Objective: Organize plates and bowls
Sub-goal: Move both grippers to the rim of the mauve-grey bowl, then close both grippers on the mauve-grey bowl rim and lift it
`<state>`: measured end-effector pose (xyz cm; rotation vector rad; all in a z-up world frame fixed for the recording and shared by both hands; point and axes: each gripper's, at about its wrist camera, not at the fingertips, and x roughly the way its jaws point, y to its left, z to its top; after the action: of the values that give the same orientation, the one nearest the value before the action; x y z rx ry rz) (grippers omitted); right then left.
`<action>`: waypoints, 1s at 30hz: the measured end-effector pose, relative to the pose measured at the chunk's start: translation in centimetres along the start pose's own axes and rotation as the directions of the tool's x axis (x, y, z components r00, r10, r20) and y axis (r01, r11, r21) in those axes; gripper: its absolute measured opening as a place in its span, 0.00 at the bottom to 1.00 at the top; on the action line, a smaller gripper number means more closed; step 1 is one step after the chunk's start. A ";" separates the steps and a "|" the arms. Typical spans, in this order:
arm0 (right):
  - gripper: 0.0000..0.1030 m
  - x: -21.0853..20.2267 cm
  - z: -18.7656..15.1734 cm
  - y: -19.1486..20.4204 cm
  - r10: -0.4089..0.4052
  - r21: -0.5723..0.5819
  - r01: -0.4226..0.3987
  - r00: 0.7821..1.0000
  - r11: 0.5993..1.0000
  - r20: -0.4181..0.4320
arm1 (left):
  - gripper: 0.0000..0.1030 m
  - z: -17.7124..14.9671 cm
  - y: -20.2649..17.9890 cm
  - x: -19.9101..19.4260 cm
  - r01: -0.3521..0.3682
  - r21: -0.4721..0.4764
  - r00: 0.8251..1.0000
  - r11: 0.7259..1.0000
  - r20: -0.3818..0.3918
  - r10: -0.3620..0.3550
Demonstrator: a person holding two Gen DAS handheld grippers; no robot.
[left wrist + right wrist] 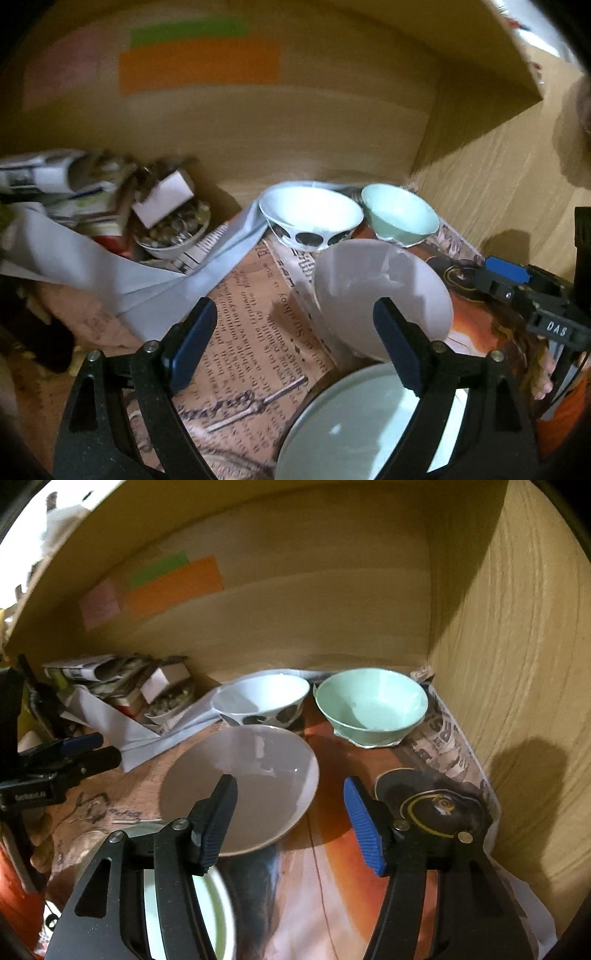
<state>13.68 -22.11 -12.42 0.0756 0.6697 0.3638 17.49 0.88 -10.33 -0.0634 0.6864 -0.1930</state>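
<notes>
**Both jaws off the grey bowl**

My left gripper [291, 347] gapes, empty. My right gripper [291, 830] is parted, gripping nothing. Grey bowl [240, 786] tilts on newspaper [236, 314] at my 12. Spotted bowl [262, 701] and green bowl [369, 705] at 12, further back. Plate [354, 424] at 6.

Both views were dim and warm-toned, lit from behind the cameras, so the wooden back wall [314, 602] faded into brown shade. A dark blob of shadow lay on the right side wall [524, 771] in the right wrist view. Soft glare showed inside the grey bowl [258, 764] and on the pale plate [354, 424] at the bottom of the left wrist view. The paper clutter [85, 192] at the left of the left wrist view was smeared by motion blur. Fisheye distortion bent the shelf edges into curves, and black vignette filled the corners.
</notes>
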 end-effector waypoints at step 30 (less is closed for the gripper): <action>0.26 7.4 -1.1 -0.7 0.055 0.051 -0.046 0.981 0.998 -0.188 | 0.33 0.5 -1.8 8.9 0.078 0.072 0.972 0.994 -0.227 -0.060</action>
<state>18.56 -20.22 -17.83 0.1033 0.8659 0.4072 24.26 -2.60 -15.26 0.0119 0.9016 -0.2972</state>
